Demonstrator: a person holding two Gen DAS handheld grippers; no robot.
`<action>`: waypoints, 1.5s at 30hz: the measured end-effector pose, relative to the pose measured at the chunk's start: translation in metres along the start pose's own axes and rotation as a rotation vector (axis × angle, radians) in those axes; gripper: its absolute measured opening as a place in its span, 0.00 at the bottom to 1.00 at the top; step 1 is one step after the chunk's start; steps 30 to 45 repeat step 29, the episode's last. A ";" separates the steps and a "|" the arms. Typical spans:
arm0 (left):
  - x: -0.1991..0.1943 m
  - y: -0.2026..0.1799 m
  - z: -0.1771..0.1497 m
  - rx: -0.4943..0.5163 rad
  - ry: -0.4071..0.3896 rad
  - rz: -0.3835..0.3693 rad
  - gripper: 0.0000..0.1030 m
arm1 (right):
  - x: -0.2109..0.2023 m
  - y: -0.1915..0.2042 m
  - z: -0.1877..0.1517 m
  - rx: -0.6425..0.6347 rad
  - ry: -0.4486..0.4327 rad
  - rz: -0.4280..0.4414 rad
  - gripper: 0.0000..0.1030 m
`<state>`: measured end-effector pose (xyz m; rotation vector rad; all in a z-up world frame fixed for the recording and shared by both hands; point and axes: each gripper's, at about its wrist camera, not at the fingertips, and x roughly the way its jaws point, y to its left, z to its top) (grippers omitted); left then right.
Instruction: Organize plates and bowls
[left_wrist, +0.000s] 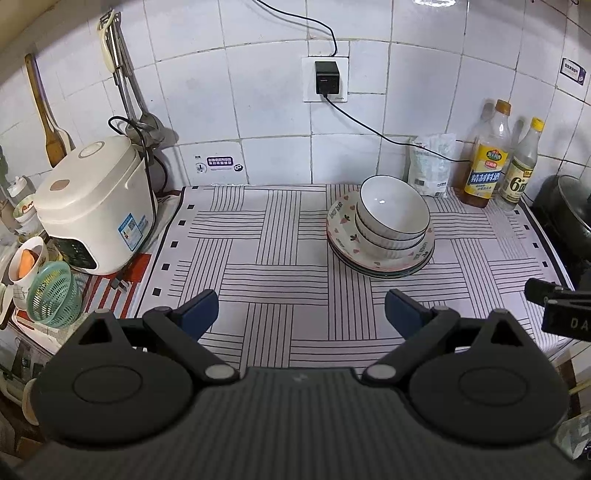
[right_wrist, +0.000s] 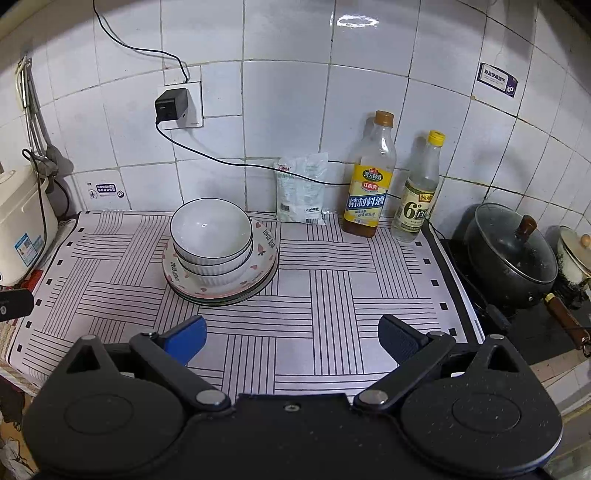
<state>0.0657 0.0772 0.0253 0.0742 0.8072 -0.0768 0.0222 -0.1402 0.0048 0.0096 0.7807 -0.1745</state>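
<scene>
Pretty sure this one's basically wrapped up. The counter (left_wrist: 280, 280), covered in a striped mat, has just one pile of crockery on it: a stack of plates (left_wrist: 380, 258) with the bowls (left_wrist: 391, 210) nested on top, three ribbed white ones as far as I can count. I don't spot any loose plate or bowl anywhere else on the mat, so if anything's left it'd be carrying the whole pile somewhere, and nothing here tells me where.

Room-wise, the big stuff hems in the sides. The rice cooker (left_wrist: 92, 206) sits off to the left of the left tool (left_wrist: 301, 314), just past the mat edge, with a green basket (left_wrist: 55, 295) and a mug (left_wrist: 27, 262) crowded in front of it. To the right of the right tool (right_wrist: 291, 338) there's a black lidded pot (right_wrist: 511, 254) on the stove, just beyond the mat's right edge. Straight ahead against the tiled wall: two bottles (right_wrist: 369, 184) and a white bag (right_wrist: 301, 192), right behind the pile, so not much slack back there.

Everything between the tools and the pile is bare mat, loads of room.

Both tools are spread wide with nothing in them, hanging back near the front edge. The pile is ahead and a bit right of the left tool, ahead and left of the right one.
</scene>
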 end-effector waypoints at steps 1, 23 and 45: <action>0.000 0.000 0.000 0.001 -0.001 -0.001 0.95 | 0.000 0.000 0.000 -0.001 -0.002 0.001 0.98; -0.001 -0.001 -0.005 0.006 -0.045 0.010 0.95 | 0.003 -0.003 -0.003 -0.013 -0.006 -0.002 0.98; 0.000 -0.001 -0.005 0.003 -0.048 0.012 0.95 | 0.005 -0.005 -0.004 -0.013 -0.001 -0.003 0.98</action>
